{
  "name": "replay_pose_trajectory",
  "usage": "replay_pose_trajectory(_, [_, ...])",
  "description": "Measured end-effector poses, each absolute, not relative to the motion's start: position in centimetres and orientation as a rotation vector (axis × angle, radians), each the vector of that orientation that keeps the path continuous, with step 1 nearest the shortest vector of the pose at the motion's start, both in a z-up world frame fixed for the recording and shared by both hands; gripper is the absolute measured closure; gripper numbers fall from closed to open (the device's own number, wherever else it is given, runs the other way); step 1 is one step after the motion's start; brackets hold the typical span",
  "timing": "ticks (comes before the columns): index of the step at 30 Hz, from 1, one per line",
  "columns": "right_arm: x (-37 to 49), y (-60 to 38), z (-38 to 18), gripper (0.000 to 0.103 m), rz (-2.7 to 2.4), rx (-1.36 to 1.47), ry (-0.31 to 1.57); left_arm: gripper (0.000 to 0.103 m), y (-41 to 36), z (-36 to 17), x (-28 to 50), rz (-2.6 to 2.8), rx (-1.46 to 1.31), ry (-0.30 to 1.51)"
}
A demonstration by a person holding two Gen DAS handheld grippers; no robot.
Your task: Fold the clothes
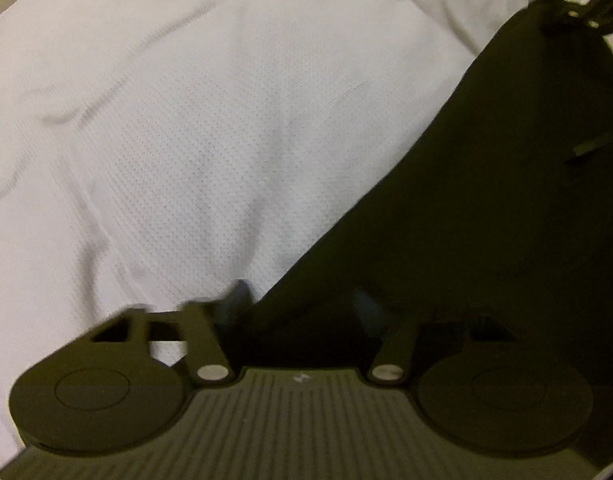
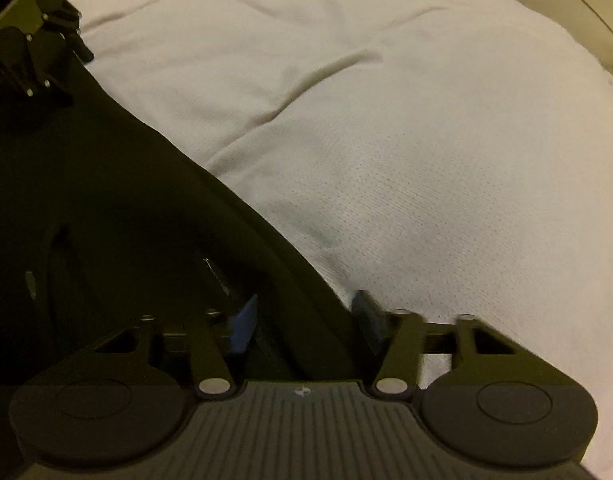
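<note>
Two hand-held grippers are seen over a black garment (image 1: 486, 208) spread on a white mesh-textured sheet (image 1: 186, 140). The left hand-held gripper (image 1: 302, 308) straddles the garment's edge, jaws narrowed; whether the cloth is pinched cannot be told. The right hand-held gripper (image 2: 302, 320) likewise straddles the dark hem, grip unclear.

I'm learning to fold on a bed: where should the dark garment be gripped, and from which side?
Probably along its straight diagonal hem, where the dark garment meets the white sheet. Come steeply from above, straddling that edge. It lies flat, so only the border offers a lip; both the right gripper and left gripper sit there.
</note>
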State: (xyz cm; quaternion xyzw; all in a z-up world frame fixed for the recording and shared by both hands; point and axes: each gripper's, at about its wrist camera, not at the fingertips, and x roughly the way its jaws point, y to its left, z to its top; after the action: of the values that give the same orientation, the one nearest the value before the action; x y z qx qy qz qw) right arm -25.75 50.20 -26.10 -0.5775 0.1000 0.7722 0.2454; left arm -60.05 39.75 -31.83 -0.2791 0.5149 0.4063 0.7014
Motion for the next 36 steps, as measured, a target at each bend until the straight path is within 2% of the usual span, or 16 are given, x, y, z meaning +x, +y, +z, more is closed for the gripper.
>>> replay_pose_trajectory(1, [-25.8,50.0,-26.0,0.097,2.111,-1.574,0.272,0.098,39.3,-31.5,-59.9,0.927,-0.604,1.144])
replay_pose_trajectory(2, [-25.9,49.8,-25.9,0.1,2.114,-1.573,0.272,0.1,38.7,-31.1,-59.7,0.952,-0.578,1.14])
replay_pose_trajectory(7, [-25.7,45.5,-23.8,0.102,2.09,-1.451,0.084,0.101,33.5,-25.9,-59.6,1.109,-0.451,1.049])
replay_pose_trajectory(12, [-24.3,36.7,-18.5,0.102,2.062,-1.208,-0.09,0.1,23.3,-18.7,-59.2,1.279,-0.411,0.918])
replay_pose_trajectory(15, [-22.9,29.1,-16.7,0.102,2.042,-1.13,-0.155,0.1,15.8,-16.8,-57.9,1.331,-0.473,0.877])
replay_pose_trajectory(17, [-22.0,24.4,-16.6,0.102,2.031,-1.125,-0.122,0.099,11.6,-17.8,-56.6,1.34,-0.572,0.881])
replay_pose_trajectory(20, [-20.9,18.5,-19.5,0.101,1.99,-1.23,0.004,0.096,7.0,-21.6,-55.5,1.342,-0.779,0.896])
replay_pose_trajectory(24, [-19.8,13.7,-25.8,0.075,1.842,-1.498,0.151,0.085,3.3,-24.9,-54.3,1.365,-0.981,0.887])
replay_pose_trajectory(25, [-19.4,13.0,-26.3,0.071,1.814,-1.523,0.188,0.073,2.8,-24.7,-54.2,1.377,-1.019,0.849])
replay_pose_trajectory(26, [-18.9,12.7,-26.1,0.066,1.8,-1.5,0.228,0.067,2.4,-24.5,-54.2,1.389,-1.052,0.802])
replay_pose_trajectory(27, [-18.4,12.5,-25.7,0.055,1.788,-1.465,0.267,0.065,2.0,-24.2,-54.2,1.402,-1.081,0.748])
replay_pose_trajectory(29, [-17.0,13.2,-24.2,0.041,1.777,-1.304,0.446,0.05,2.5,-23.8,-54.2,1.434,-1.137,0.657])
replay_pose_trajectory(31, [-14.6,14.9,-22.7,0.041,1.745,-1.086,0.695,0.044,2.5,-23.1,-55.9,1.483,-1.191,0.586])
replay_pose_trajectory(34, [-9.3,18.0,-22.8,0.043,1.591,-0.627,1.124,0.044,2.9,-24.1,-58.7,1.534,-1.364,0.416])
replay_pose_trajectory(36, [-6.1,19.0,-24.1,0.045,1.46,-0.348,1.325,0.044,3.1,-25.2,-60.5,1.557,-1.479,0.281])
